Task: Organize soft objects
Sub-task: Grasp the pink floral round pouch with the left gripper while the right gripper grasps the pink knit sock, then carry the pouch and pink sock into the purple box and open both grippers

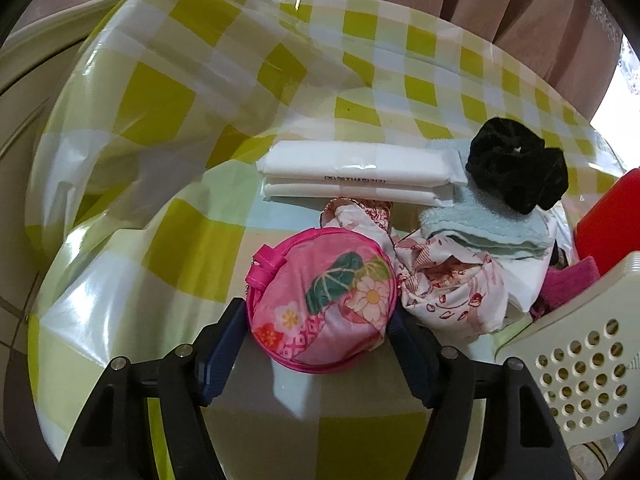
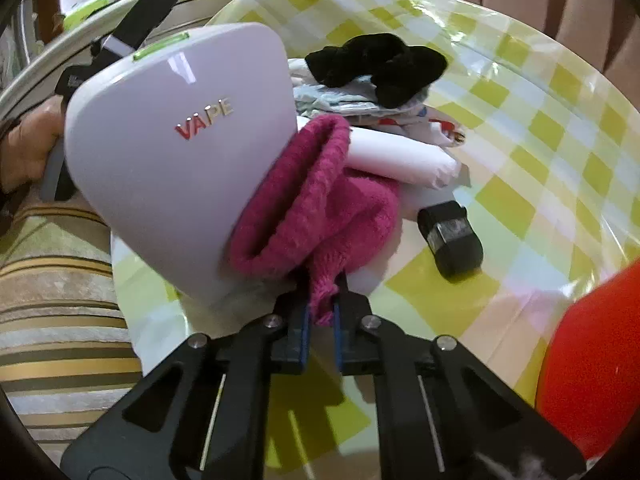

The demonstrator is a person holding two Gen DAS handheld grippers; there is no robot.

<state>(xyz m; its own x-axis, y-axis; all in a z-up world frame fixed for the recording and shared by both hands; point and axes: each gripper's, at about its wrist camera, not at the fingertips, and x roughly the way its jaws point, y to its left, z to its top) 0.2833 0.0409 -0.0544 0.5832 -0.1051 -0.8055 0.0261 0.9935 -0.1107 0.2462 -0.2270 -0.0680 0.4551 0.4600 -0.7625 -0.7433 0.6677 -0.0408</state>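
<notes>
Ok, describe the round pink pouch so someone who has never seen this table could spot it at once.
Start at the table with the yellow-green checked cloth and find the stacked white packets. Nearer the camera, left of the crumpled red-printed white cloth, lies the round pink pouch, between the left gripper's fingers. Only it is a flat zipped disc with flowers and a green leaf.

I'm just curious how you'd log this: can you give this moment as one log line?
right gripper: shut on magenta cloth | left gripper: around pink floral pouch | checked tablecloth
</notes>
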